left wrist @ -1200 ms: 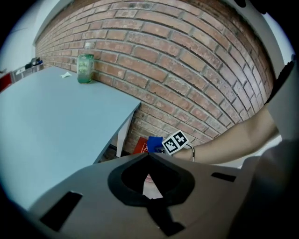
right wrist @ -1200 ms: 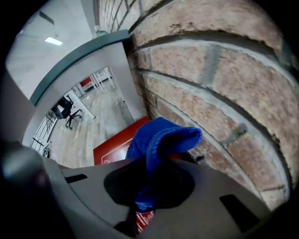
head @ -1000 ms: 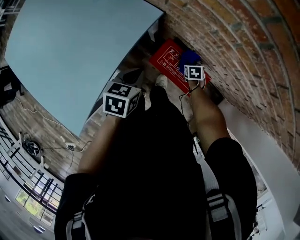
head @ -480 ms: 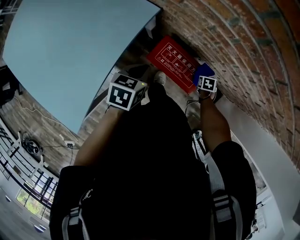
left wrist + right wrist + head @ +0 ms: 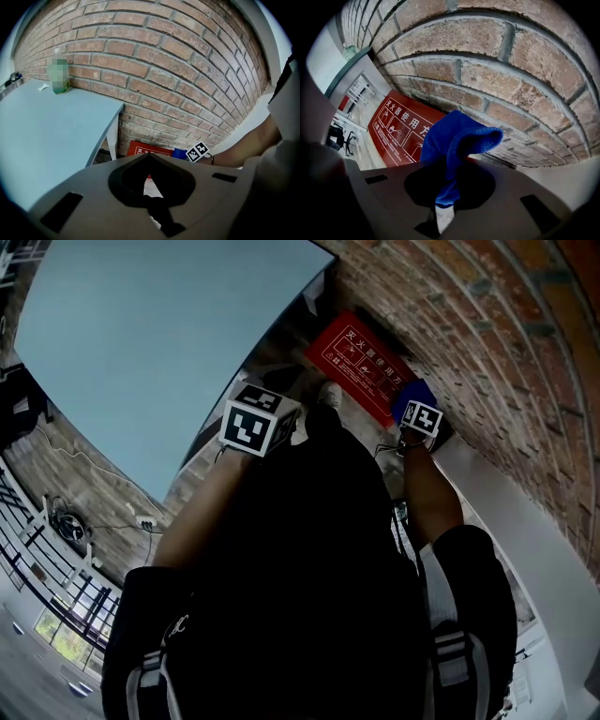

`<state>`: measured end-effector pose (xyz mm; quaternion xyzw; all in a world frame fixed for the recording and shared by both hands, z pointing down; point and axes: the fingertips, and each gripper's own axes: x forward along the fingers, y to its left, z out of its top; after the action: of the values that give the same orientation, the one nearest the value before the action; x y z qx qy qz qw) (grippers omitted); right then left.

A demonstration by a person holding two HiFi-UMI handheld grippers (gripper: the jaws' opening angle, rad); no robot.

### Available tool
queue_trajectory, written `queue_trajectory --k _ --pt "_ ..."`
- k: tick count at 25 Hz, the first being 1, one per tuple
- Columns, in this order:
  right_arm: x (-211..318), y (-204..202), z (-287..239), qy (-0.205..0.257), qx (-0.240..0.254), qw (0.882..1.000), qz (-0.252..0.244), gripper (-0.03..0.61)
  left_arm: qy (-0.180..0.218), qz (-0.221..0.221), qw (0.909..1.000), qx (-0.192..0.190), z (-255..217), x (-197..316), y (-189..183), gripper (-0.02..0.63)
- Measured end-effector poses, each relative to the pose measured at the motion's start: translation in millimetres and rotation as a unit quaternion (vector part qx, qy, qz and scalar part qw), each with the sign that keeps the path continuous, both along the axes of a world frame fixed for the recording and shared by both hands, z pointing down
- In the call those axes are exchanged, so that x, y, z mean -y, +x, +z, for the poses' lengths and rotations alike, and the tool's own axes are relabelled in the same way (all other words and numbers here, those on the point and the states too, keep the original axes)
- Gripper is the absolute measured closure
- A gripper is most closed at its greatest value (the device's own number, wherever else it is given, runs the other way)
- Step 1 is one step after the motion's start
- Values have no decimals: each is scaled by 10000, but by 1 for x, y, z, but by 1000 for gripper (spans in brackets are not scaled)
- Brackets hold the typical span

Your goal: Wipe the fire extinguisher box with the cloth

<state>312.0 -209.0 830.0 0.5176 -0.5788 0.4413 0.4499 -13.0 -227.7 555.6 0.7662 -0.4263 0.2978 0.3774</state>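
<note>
The red fire extinguisher box (image 5: 359, 360) lies on the floor at the foot of a brick wall (image 5: 487, 324); white characters are printed on its face (image 5: 398, 125). My right gripper (image 5: 420, 416) is shut on a blue cloth (image 5: 457, 140), which bunches up in front of its jaws. The cloth (image 5: 414, 394) rests at the right end of the box, close to the wall. My left gripper (image 5: 253, 426) hangs to the left, away from the box, with its jaws together on nothing. In the left gripper view the box (image 5: 140, 151) and the cloth (image 5: 179, 152) show small below.
A light blue table (image 5: 159, 343) stands left of the box, with its white leg (image 5: 111, 140) near the box's left end. A blurred green bottle (image 5: 58, 75) stands on the table by the wall. Pale floor (image 5: 525, 549) runs right of the box.
My right gripper has slid the blue cloth along the box from its middle to its right end. The left gripper has hardly moved.
</note>
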Motion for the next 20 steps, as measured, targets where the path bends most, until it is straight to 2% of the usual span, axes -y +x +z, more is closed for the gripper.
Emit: queue_trajectory --k 6,10,20 --pt "2 -47 4 -66 273 9963 -812 537 -47 35 10000 -27 3 -4 4 620" --pt "19 -78 7 -76 567 9941 -925 537 -20 -15 10000 -15 2 -4 2 620" --pt "53 -162 7 4 935 9800 -1757 537 -120 -482 9987 92 6 -26 -25 620"
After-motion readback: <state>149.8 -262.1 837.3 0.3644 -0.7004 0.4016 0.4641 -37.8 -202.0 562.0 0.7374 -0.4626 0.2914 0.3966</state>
